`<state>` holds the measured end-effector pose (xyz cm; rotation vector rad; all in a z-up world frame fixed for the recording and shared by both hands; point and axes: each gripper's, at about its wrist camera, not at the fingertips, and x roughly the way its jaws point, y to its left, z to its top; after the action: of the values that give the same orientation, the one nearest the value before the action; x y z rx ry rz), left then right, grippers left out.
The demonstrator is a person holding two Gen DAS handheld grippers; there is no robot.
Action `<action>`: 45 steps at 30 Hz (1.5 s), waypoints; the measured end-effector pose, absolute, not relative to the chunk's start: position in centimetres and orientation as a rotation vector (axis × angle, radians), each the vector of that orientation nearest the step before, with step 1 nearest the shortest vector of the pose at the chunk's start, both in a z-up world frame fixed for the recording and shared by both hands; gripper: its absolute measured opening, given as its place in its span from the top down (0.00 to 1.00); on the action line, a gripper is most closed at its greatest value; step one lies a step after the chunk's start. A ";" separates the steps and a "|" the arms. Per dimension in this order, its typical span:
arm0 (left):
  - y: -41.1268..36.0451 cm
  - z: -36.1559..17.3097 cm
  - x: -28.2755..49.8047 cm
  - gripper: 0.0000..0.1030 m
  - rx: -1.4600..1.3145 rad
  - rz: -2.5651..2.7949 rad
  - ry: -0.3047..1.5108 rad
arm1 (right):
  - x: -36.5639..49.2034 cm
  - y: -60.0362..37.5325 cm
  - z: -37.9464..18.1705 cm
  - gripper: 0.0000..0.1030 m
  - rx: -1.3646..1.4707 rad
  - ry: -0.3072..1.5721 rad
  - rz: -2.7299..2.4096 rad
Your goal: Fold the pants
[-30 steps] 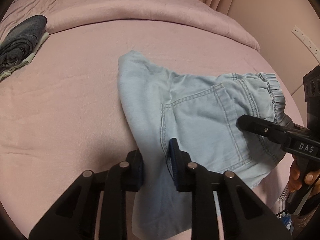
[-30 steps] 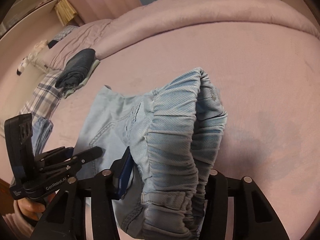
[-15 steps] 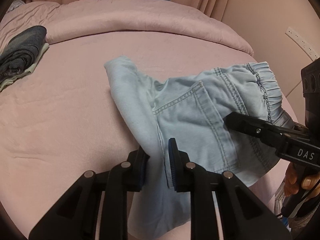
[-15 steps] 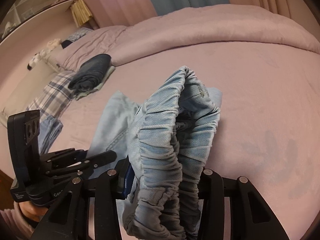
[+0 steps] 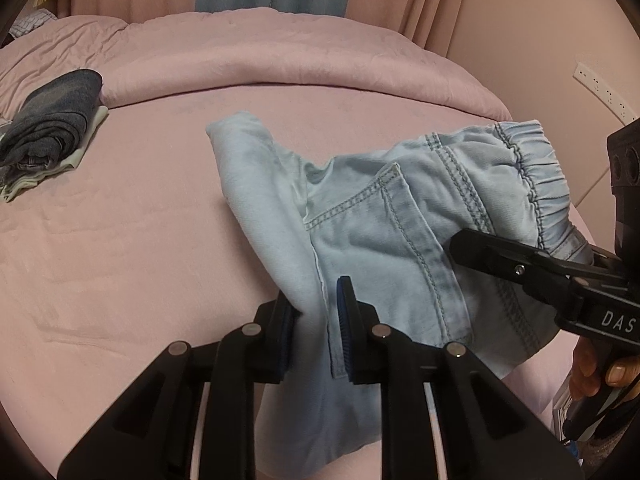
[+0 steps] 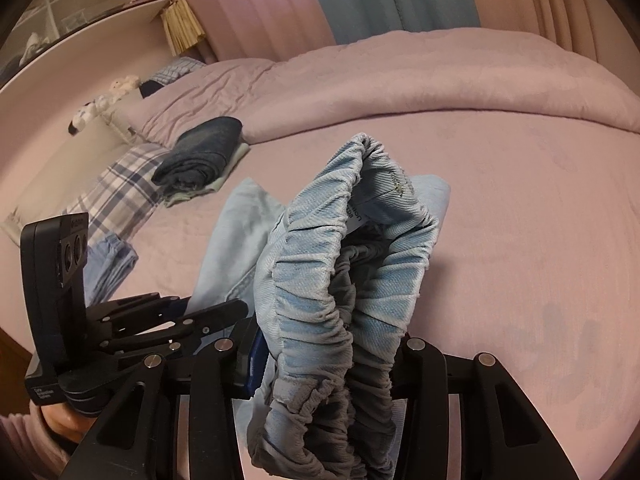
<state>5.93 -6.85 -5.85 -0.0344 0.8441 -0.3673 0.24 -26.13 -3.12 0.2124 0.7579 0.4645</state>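
Observation:
Light blue denim pants [image 5: 384,232] are held up above the pink bed [image 5: 140,220]. My left gripper [image 5: 316,312] is shut on the folded leg edge of the pants, below the back pocket. My right gripper [image 6: 328,356] is shut on the elastic waistband [image 6: 344,288], which bulges up between its fingers. The right gripper also shows at the right of the left wrist view [image 5: 520,268], at the waistband end. The left gripper shows at the left of the right wrist view [image 6: 192,316]. The far fold of the pants [image 5: 240,136] hangs toward the bed.
A folded dark grey garment on a pale one [image 5: 52,136] lies at the bed's far left. A rolled pink duvet [image 5: 300,60] runs across the back. A plaid pillow [image 6: 120,188] and a blue cloth [image 6: 108,264] lie at the left. A wall stands to the right.
Both grippers have lifted the pants higher off the bed and tilted upward. The waistband end has risen and the fabric hangs more freely.

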 end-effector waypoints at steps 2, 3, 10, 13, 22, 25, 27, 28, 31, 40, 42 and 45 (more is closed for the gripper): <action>-6.6 -5.6 6.2 0.82 -0.034 -0.367 0.840 | 0.4 -25.9 -2.9 0.56 0.214 0.752 0.468; -6.5 -5.5 6.4 0.82 -0.032 -0.365 0.838 | 0.5 -25.8 -2.8 0.56 0.213 0.750 0.468; -6.0 -4.8 7.5 0.82 -0.028 -0.351 0.823 | 1.5 -24.9 -2.1 0.56 0.201 0.734 0.481; -5.7 -4.5 8.2 0.82 -0.028 -0.347 0.819 | 2.2 -24.6 -1.8 0.56 0.194 0.725 0.487; -5.5 -3.9 10.6 0.82 -0.015 -0.331 0.806 | 4.2 -24.0 -1.5 0.56 0.193 0.712 0.501; -5.6 -3.9 11.6 0.82 -0.010 -0.328 0.806 | 4.9 -23.9 -1.5 0.56 0.188 0.709 0.502; -5.7 -3.9 12.0 0.82 -0.005 -0.326 0.805 | 5.5 -23.9 -1.5 0.56 0.186 0.706 0.502; -5.8 -4.0 12.3 0.82 -0.002 -0.326 0.805 | 5.8 -23.9 -1.4 0.56 0.185 0.705 0.503; -5.8 -4.0 13.3 0.82 0.001 -0.322 0.805 | 6.7 -23.9 -1.4 0.56 0.184 0.701 0.502; -5.8 -4.4 16.4 0.82 0.007 -0.311 0.810 | 9.6 -23.9 -1.6 0.56 0.194 0.702 0.495; -5.8 -4.7 17.0 0.82 0.008 -0.310 0.812 | 10.2 -23.9 -1.9 0.56 0.195 0.708 0.490; -6.0 -5.7 18.0 0.82 0.004 -0.308 0.837 | 11.2 -24.1 -2.7 0.56 0.202 0.733 0.479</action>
<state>17.97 -6.03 -5.65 0.0038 0.8373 -0.3076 11.19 -24.13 -2.72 0.2025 0.7326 0.4789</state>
